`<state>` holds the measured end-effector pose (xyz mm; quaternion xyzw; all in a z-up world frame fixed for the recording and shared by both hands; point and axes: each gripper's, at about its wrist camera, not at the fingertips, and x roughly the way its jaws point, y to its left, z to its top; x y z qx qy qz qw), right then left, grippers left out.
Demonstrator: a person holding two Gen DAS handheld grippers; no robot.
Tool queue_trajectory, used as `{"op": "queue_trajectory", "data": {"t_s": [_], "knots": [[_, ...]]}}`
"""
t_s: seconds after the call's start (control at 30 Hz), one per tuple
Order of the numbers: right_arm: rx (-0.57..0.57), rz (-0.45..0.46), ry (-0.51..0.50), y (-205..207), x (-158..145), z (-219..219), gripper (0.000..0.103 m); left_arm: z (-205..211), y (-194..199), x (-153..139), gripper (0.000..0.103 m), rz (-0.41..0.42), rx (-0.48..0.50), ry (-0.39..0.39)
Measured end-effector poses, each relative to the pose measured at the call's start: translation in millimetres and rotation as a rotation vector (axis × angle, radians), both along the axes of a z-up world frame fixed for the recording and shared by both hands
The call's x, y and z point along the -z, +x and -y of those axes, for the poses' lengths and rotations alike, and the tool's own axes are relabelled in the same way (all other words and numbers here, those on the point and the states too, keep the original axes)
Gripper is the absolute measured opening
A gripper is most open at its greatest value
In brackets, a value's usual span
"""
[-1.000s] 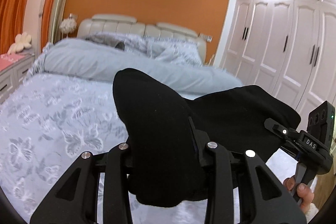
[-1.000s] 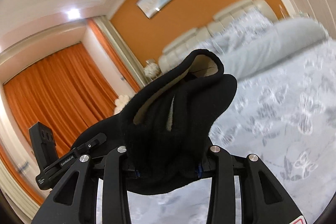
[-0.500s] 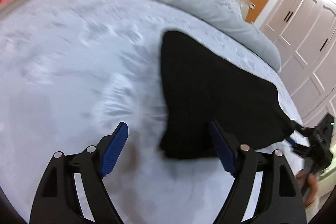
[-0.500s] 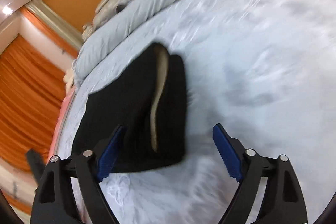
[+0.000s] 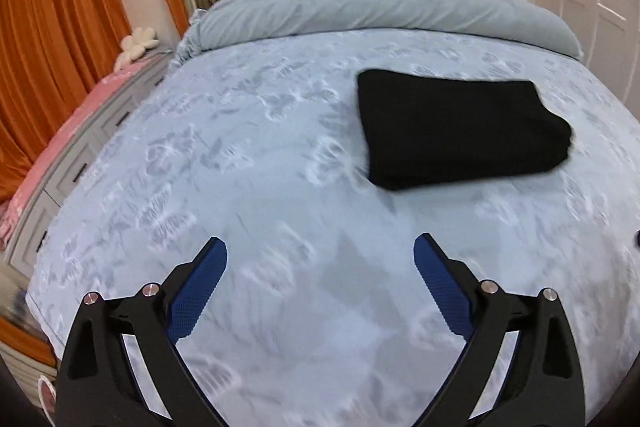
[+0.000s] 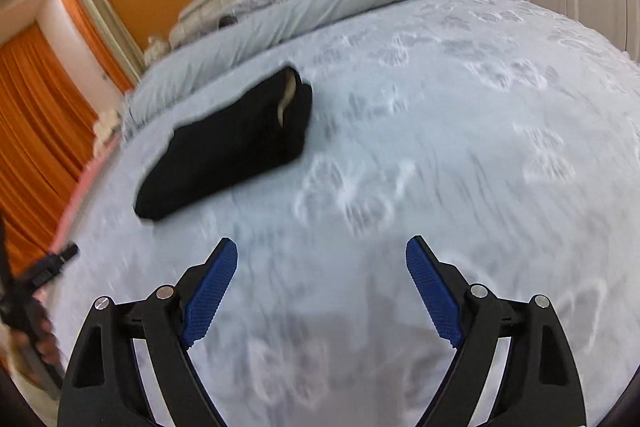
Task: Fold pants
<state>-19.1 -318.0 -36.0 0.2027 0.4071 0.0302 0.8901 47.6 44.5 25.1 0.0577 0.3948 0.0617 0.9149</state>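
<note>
Lying folded into a thick black fabric rectangle, the pants (image 5: 460, 131) rest on the pale blue butterfly-print bed (image 5: 248, 187), while left gripper (image 5: 320, 291) fingers are opening and right gripper (image 6: 322, 291) fingers stand apart, both empty.

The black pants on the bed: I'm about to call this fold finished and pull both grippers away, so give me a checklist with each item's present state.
1. Black pants lie folded on the bedspread: ok.
2. Left gripper holds nothing, jaws opening: ok.
3. Right gripper holds nothing, jaws wide: ok.
4. Both grippers clear of the pants: ok.
5. Fold neat: not ok, pale lining shows at one end.
6. Layers squared underneath: cannot tell.
</note>
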Motion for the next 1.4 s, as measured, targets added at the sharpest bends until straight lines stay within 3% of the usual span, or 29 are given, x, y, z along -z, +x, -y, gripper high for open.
{"op": "queue_trajectory", "data": {"t_s": [0.17, 0.4, 0.67, 0.9, 1.0, 1.07, 1.13, 1.17, 1.4], "knots": [[-0.036, -0.033, 0.0, -21.0, 9.7, -20.5, 0.085, 17.3, -21.1, 10.6, 0.093, -0.032, 0.036, -0.004], [-0.106, 0.0, -0.07, -33.8, -5.4, -58.4, 0.086, 40.2, -41.3, 10.5, 0.096, -0.037, 0.092, -0.034], [-0.174, 0.014, -0.17, -26.0, -5.2, -85.3, 0.086, 50.2, -38.2, 23.9, 0.098, -0.052, 0.123, -0.009], [-0.159, -0.042, -0.188, -12.0, 11.8, -84.8, 0.086, 49.4, -23.6, 49.4, 0.098, -0.096, 0.119, -0.031], [-0.166, 0.01, -0.222, -6.1, -0.1, -88.4, 0.086, 52.0, -12.9, 53.6, 0.098, -0.085, 0.133, -0.022], [-0.152, 0.115, -0.309, -5.1, -19.4, -94.4, 0.087, 54.4, -6.5, 51.3, 0.098, -0.049, 0.148, -0.007], [-0.13, 0.174, -0.382, -0.5, -28.5, -99.4, 0.098, 53.4, 1.0, 49.5, 0.098, -0.008, 0.148, -0.005], [-0.119, 0.176, -0.401, 3.5, -30.4, -101.2, 0.098, 51.3, 4.4, 50.2, 0.098, 0.003, 0.138, -0.011], [-0.169, 0.091, -0.286, 28.3, -16.1, -103.0, 0.098, 34.3, 20.2, 63.8, 0.098, -0.017, 0.059, -0.009]]}}
